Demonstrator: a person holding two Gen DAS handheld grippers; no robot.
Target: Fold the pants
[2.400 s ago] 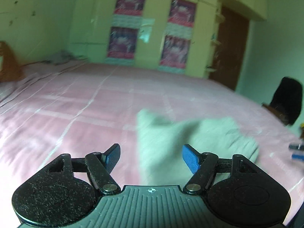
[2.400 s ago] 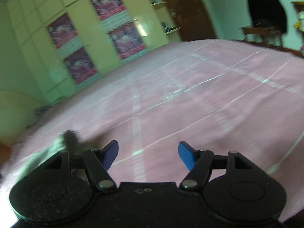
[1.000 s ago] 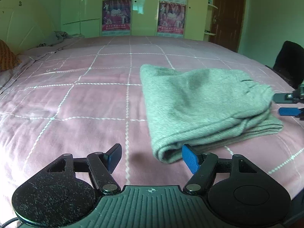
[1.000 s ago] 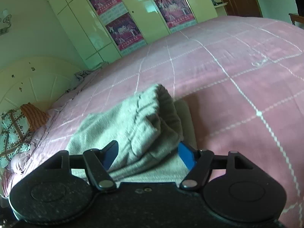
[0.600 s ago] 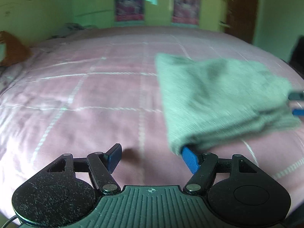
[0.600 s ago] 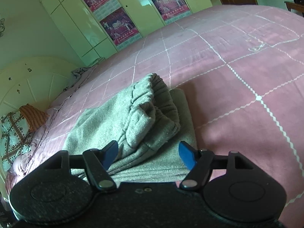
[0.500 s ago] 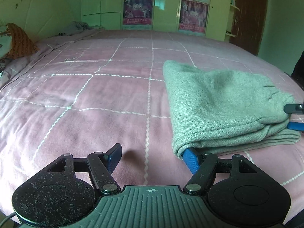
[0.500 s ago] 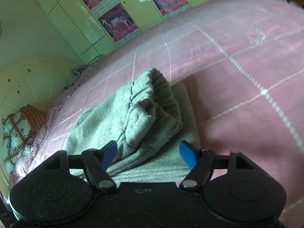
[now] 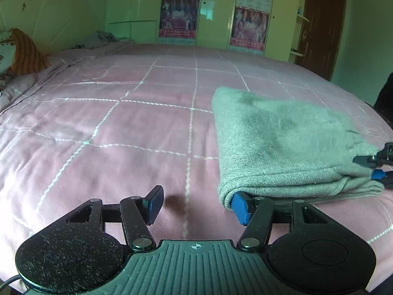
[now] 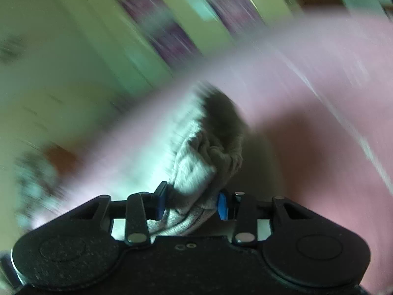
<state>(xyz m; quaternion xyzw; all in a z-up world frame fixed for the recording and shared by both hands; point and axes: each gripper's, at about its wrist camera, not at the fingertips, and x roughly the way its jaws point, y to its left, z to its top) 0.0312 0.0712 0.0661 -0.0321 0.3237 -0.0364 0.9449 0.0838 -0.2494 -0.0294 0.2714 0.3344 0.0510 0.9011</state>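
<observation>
The grey pants [image 9: 282,147] lie folded in a thick stack on the right of the pink bed. My left gripper [image 9: 197,200] is low at their near left corner with its jaws closing. Its right fingertip [image 9: 239,206] is tucked under the corner's fold, its left one rests over bare bedspread, and no cloth fills the gap. My right gripper [image 10: 191,202] is closing, and its blue pads press on the bunched waistband end of the pants [image 10: 196,169]. The right wrist view is badly blurred. At the far right end of the stack, the right gripper [image 9: 375,169] shows in the left wrist view.
The pink quilted bedspread [image 9: 122,127] stretches left and far. An orange pillow [image 9: 27,56] and a crumpled grey cloth [image 9: 98,39] lie at its far left. Wardrobe doors with posters [image 9: 179,17] and a brown door [image 9: 319,24] stand behind.
The left gripper shifted so its right fingertip slid under the pants' corner, and its jaws narrowed. The right gripper's jaws closed onto the waistband bunch, and its view went blurred.
</observation>
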